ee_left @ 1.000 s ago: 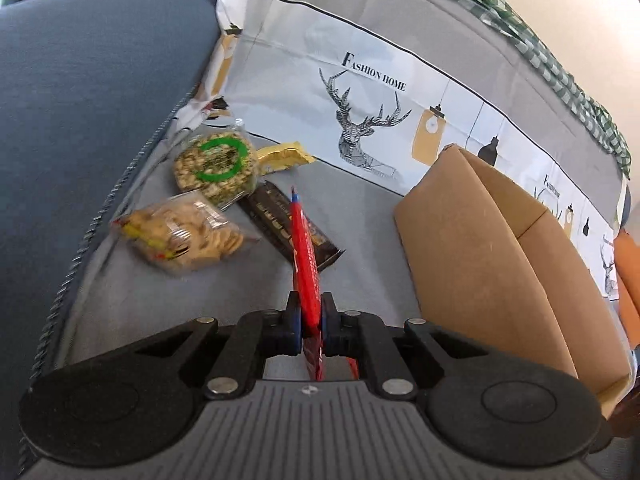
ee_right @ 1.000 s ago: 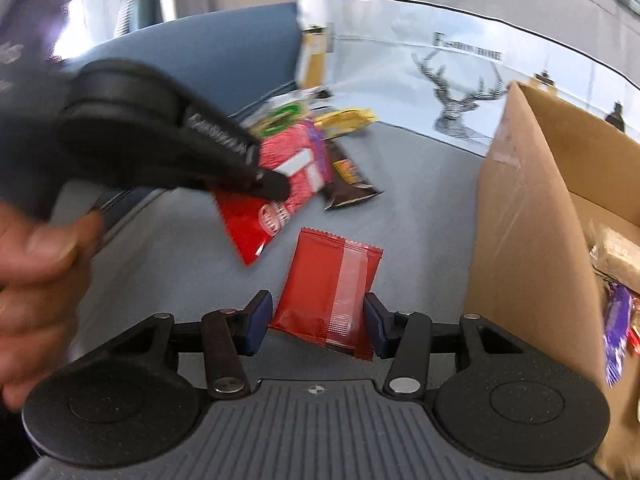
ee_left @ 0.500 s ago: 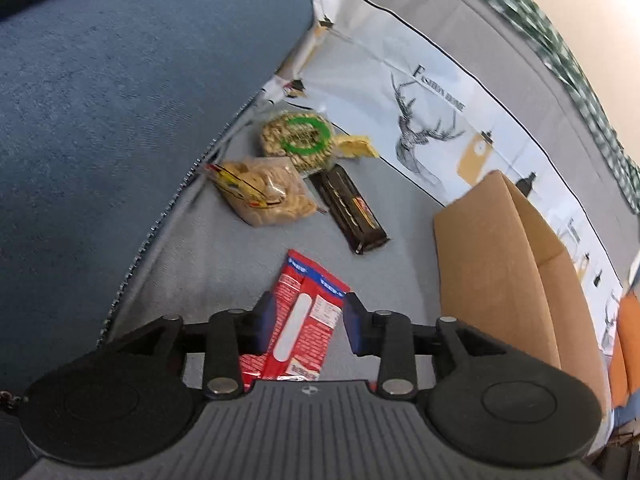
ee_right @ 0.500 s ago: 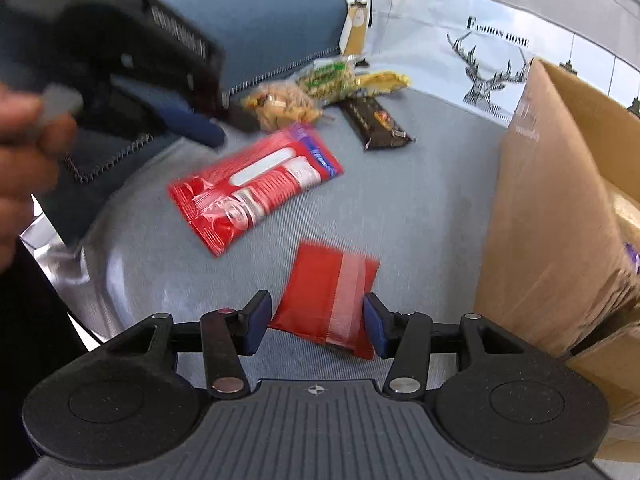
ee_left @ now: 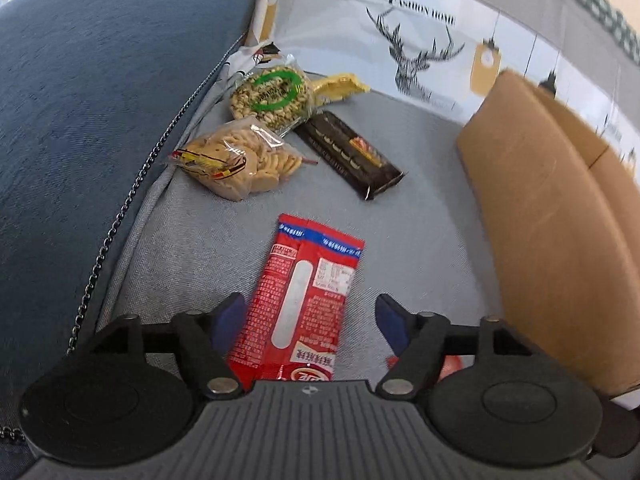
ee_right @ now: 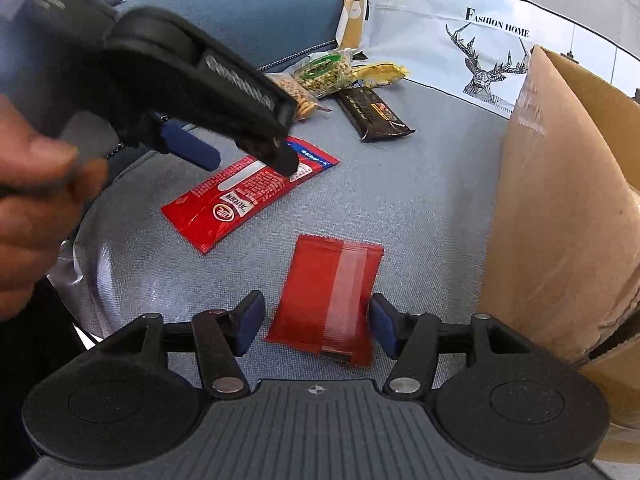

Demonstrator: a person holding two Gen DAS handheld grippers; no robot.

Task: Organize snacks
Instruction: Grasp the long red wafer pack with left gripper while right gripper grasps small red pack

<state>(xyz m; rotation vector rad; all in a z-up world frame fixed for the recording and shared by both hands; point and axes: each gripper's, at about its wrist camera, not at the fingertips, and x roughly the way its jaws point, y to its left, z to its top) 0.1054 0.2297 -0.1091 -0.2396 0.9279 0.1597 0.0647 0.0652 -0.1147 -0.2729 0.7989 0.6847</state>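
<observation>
A red packet with a blue top edge (ee_left: 304, 296) lies flat on the grey cushion (ee_left: 420, 220). It sits between the fingers of my left gripper (ee_left: 308, 312), whose jaws are opening and do not press on it. In the right wrist view the same packet (ee_right: 240, 196) lies under the left gripper (ee_right: 250, 160), which a hand (ee_right: 32, 200) holds. A plain red packet (ee_right: 328, 292) lies between the fingers of my right gripper (ee_right: 316, 322). Those jaws are opening too, with a gap at the left pad. The open cardboard box (ee_right: 560, 200) stands to the right.
A bag of biscuits (ee_left: 240, 160), a bag of nuts with a green ring (ee_left: 272, 96), a yellow wrapper (ee_left: 340, 84) and a dark chocolate bar (ee_left: 348, 152) lie at the back left. A blue sofa cushion (ee_left: 100, 100) rises on the left. A deer-print cloth (ee_left: 420, 40) hangs behind.
The left gripper let go of the red and blue packet, which went from edge-on in the jaws to flat on the cushion. Both grippers' jaws have widened.
</observation>
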